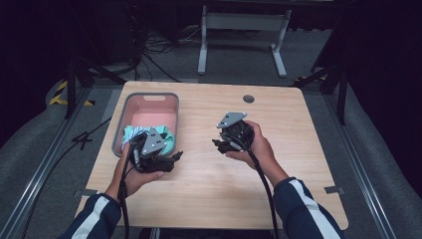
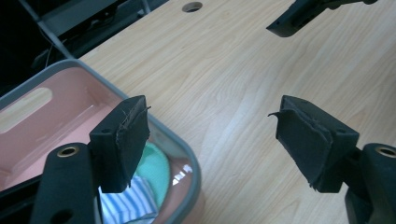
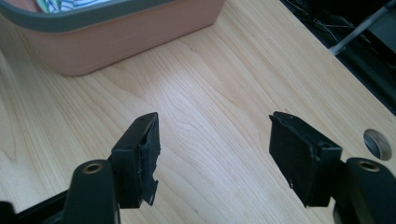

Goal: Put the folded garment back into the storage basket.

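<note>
The cloths (image 1: 149,135) are lying bunched in the near end of the pink bin (image 1: 152,97), a mint-green piece beside a blue-and-white striped one (image 2: 123,203). I am holding my left claw (image 1: 175,156) just past the bin's near right corner, its jaws standing wide with nothing between them. I am keeping my right claw (image 1: 216,145) well to the right of the bin, over bare surface (image 1: 278,174), jaws likewise wide and empty. I am judging these cloths to be light, soft and floppy: they will be drooping and folding once lifted, not keeping any shape. I am thinking the best hold is a pinch on a raised fold or a free edge at the top of the heap, away from the bin's grey rim (image 2: 187,154), since a corner hold will be letting the rest hang clear.
</note>
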`<state>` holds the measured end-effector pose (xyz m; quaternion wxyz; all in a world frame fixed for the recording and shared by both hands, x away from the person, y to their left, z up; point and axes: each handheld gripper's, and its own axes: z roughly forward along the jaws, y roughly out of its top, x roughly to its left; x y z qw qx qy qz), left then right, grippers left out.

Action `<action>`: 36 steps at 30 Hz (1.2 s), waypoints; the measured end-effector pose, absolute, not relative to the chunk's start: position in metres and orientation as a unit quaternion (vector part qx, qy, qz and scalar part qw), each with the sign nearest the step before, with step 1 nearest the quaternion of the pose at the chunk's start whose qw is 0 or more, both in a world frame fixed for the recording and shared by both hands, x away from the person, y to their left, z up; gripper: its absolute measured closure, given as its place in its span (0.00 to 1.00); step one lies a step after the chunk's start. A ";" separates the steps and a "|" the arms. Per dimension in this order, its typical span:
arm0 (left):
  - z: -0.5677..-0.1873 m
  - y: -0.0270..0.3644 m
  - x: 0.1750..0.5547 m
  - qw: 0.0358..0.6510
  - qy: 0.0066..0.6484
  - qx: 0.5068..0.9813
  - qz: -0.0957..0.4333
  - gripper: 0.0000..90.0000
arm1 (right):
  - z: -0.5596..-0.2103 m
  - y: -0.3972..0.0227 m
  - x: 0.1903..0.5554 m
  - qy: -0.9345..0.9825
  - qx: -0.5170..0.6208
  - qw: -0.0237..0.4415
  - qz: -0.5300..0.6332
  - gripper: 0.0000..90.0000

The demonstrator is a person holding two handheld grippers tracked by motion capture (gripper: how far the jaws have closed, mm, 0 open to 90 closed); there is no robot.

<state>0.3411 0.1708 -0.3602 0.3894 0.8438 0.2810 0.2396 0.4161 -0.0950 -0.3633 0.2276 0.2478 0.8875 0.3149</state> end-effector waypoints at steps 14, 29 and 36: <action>-0.379 0.143 0.331 0.362 0.243 0.871 0.225 0.26 | -0.373 -0.127 0.404 0.887 0.255 0.237 0.303 0.39; -0.402 0.124 0.324 0.337 0.204 0.894 0.214 0.22 | -0.388 -0.160 0.385 0.888 0.263 0.250 0.281 0.31; -0.416 0.117 0.322 0.328 0.197 0.901 0.207 0.19 | -0.399 -0.172 0.375 0.892 0.260 0.247 0.276 0.32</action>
